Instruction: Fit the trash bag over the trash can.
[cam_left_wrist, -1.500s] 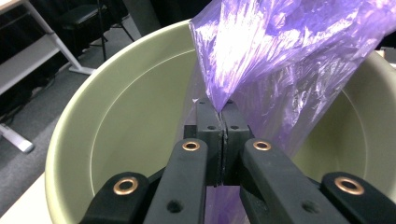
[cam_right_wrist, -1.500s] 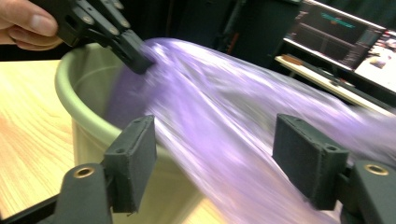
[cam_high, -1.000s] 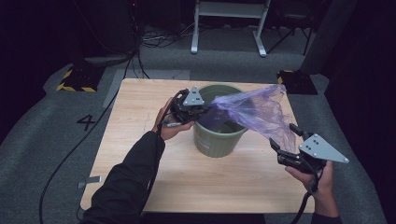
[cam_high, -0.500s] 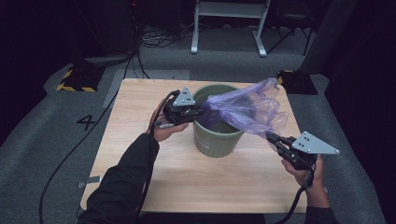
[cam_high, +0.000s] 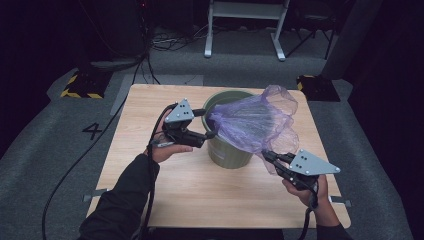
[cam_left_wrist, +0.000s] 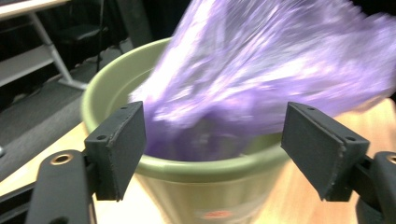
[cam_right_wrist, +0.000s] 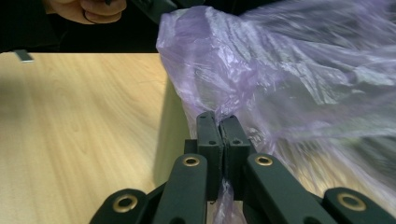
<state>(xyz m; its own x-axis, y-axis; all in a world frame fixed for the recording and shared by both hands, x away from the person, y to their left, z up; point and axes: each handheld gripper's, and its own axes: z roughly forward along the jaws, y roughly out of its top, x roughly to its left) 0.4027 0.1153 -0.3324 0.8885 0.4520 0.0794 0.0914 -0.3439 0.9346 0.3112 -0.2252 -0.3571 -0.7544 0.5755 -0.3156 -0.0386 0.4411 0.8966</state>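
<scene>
While your right gripper (cam_right_wrist: 219, 154) pinches the bag (cam_high: 255, 125) draped over the bin (cam_high: 227, 150), your left gripper (cam_left_wrist: 215, 149), jaws just opened, holds nothing; pull harder and the film probably tears

A thin, translucent purple plastic bag (cam_high: 252, 125) hangs crumpled and half stretched, one part tucked down inside a round olive-green bin (cam_high: 227, 152), the rest billowing out over the rim toward the right and near side. The bin stands upright near the middle of the table.
</scene>
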